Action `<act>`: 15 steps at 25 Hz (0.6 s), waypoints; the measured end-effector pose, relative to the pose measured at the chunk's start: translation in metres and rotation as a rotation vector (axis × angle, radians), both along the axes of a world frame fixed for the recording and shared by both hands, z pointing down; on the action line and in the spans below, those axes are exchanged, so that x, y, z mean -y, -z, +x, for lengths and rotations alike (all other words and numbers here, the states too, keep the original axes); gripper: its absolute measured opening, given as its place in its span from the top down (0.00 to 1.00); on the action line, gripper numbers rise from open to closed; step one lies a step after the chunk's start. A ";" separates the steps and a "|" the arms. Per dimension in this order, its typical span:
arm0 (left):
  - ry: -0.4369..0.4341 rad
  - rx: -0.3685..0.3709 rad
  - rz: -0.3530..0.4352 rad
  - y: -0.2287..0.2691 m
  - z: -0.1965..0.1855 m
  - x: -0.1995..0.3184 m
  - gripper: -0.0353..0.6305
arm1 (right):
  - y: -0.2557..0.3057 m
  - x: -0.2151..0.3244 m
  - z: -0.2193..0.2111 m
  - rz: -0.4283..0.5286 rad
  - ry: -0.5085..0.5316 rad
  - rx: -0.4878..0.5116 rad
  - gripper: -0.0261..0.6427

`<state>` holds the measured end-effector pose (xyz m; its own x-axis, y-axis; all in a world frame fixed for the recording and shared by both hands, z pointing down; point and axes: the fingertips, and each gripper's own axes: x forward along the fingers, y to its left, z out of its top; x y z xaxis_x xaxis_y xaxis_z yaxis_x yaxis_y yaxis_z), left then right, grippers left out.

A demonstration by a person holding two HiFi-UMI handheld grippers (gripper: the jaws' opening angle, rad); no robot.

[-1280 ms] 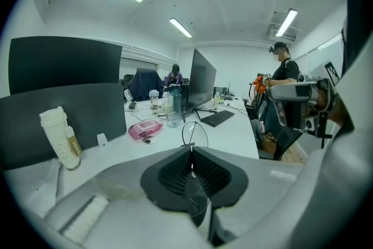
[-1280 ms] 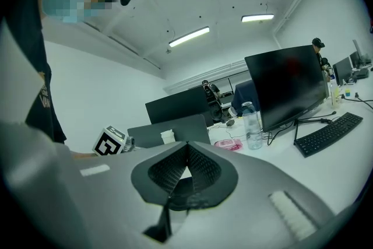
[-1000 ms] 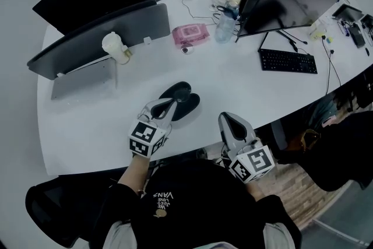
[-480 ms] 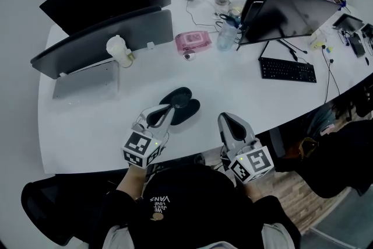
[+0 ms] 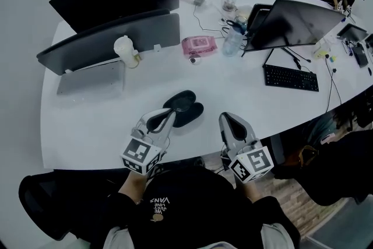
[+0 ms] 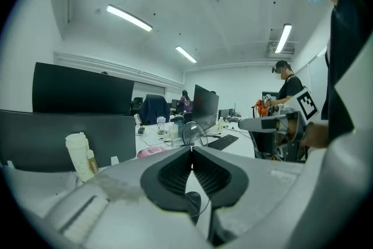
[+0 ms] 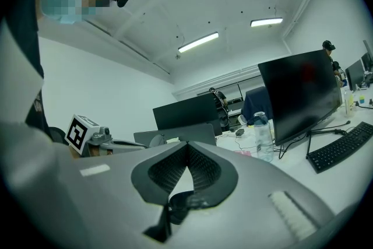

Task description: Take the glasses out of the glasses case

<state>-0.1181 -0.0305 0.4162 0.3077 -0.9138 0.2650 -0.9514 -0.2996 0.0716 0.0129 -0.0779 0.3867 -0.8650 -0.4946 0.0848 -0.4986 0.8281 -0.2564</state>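
Pressed together at their tips, the fingers [image 6: 172, 172] of the left gripper [image 5: 170, 114] pinch what appears to be the thin rim of the glasses [image 6: 192, 134]. One round lens stands up just past the point where the fingers meet, and a fine wire curves below it. In the head view the frame is too slight to make out.

Just beyond those tips, to the far right, the black glasses case [image 5: 187, 115] lies open on the white table [image 5: 105, 125]. Its two oval halves sit side by side, with the long axis running from near left to far right. The glasses appear to sit at the case's near-left rim, so getting them clear looks like a matter of drawing them up and toward the near edge.

The right gripper [image 5: 228, 118] is to the right of the case and apart from it. Its fingers [image 7: 201, 169] are closed with nothing between them, and the left is plainly the nearer of the two. Nothing stands between the case and the near edge of the table.

Farther off are a pink pack [image 5: 201, 44] and a clear bottle [image 5: 232, 42], with a keyboard [image 5: 291, 78] to the far right. Dark monitors [image 5: 116, 38] line the far side. All are well away from the path of the move.
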 end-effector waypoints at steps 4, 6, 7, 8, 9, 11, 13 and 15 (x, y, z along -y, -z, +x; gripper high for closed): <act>0.026 -0.001 0.015 0.007 -0.006 -0.007 0.93 | 0.001 0.000 -0.005 0.005 0.016 0.000 0.96; 0.038 -0.002 0.022 0.010 -0.009 -0.010 0.93 | 0.003 -0.001 -0.008 0.009 0.023 0.001 0.96; 0.044 -0.001 0.025 0.012 -0.011 -0.012 0.93 | 0.004 -0.001 -0.009 0.010 0.026 0.001 0.96; 0.050 -0.001 0.028 0.013 -0.013 -0.014 0.93 | 0.004 -0.001 -0.010 0.012 0.030 0.001 0.96; 0.057 -0.002 0.031 0.015 -0.014 -0.016 0.93 | 0.004 -0.002 -0.012 0.013 0.034 0.002 0.96; 0.067 -0.003 0.036 0.019 -0.016 -0.019 0.93 | 0.005 -0.002 -0.014 0.014 0.041 0.003 0.96; 0.074 -0.001 0.042 0.023 -0.017 -0.022 0.93 | 0.006 -0.002 -0.015 0.012 0.046 0.002 0.96; 0.080 0.002 0.047 0.027 -0.018 -0.024 0.93 | 0.005 -0.003 -0.016 0.011 0.052 -0.001 0.96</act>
<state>-0.1358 -0.0066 0.3896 0.2327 -0.9469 0.2219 -0.9725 -0.2255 0.0575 -0.0034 -0.0753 0.3816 -0.8895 -0.4498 0.0808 -0.4551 0.8557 -0.2462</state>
